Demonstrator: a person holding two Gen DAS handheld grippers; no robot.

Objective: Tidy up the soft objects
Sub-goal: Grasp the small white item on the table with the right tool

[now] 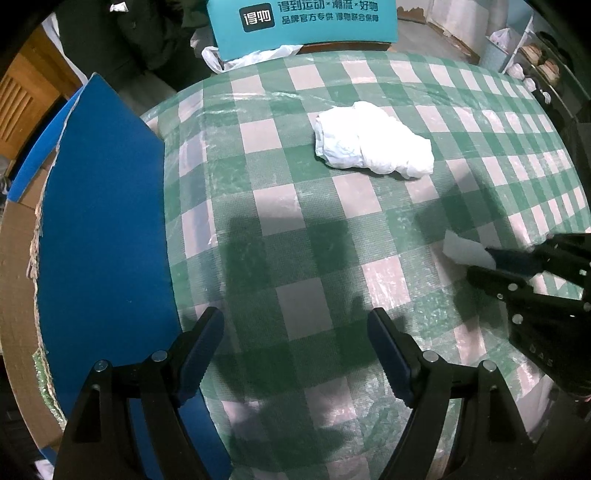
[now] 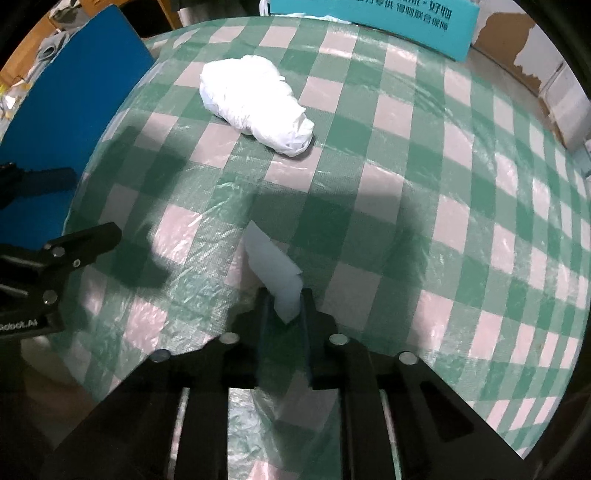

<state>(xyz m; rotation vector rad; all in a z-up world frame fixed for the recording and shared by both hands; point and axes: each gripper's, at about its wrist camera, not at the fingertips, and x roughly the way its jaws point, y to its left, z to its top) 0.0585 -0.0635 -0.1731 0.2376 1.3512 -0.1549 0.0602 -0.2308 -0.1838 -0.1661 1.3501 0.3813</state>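
Counter [image 1: 280, 236] takes up most of both views, covered by a green and pale check cloth under a thin crinkled plastic film; film looks slick, so soft things likely slide rather than snag. Blue board [image 1: 103, 206], a flap of a cardboard box, runs along the counter's left edge. Teal printed box [image 1: 303, 26] stands at the far edge.

White bundle [image 1: 373, 142], crumpled cloth or thin plastic, can't tell which, lies mid-counter toward the far side, well apart from both grippers. Judged light, floppy, no stiff edge. Best hold is probably across the thick middle fold, so it doesn't unroll or trail.

Left gripper [image 1: 295, 332] hangs over bare cloth near the blue board, jaws wide apart, nothing between them.

Right gripper [image 2: 286, 301] points steeply down at the near right part of the counter, jaws drawn in close on a small white folded piece [image 2: 275, 267]. Pads pinch its lower end; the rest sticks forward over the cloth, bent. Looks like tissue or thin foam, very light, limp, easily creased. Grip is near one end, so the free part may droop or flap when carried; risk of slipping out seems low given the light weight.
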